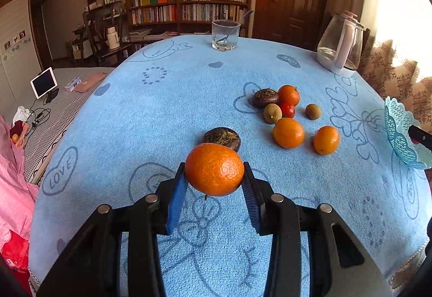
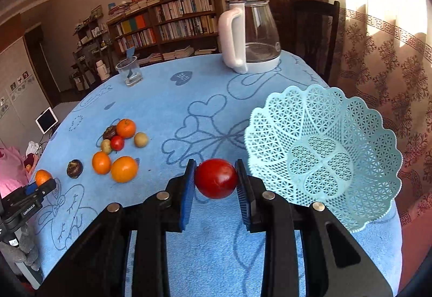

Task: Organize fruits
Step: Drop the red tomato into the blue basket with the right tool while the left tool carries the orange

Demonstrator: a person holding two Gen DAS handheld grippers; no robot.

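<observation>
My left gripper is shut on an orange and holds it above the blue tablecloth; it also shows at the left of the right wrist view. My right gripper is shut on a red tomato, just left of the light-blue lattice basket, whose edge shows in the left wrist view. The basket looks empty. Loose fruit lies on the cloth: oranges, a small red tomato, greenish round fruits and dark wrinkled fruits.
A glass kettle with a white handle stands at the far side of the table. A glass tumbler with a spoon stands at the far edge. A chair is behind the table. A bed with a tablet lies to the left.
</observation>
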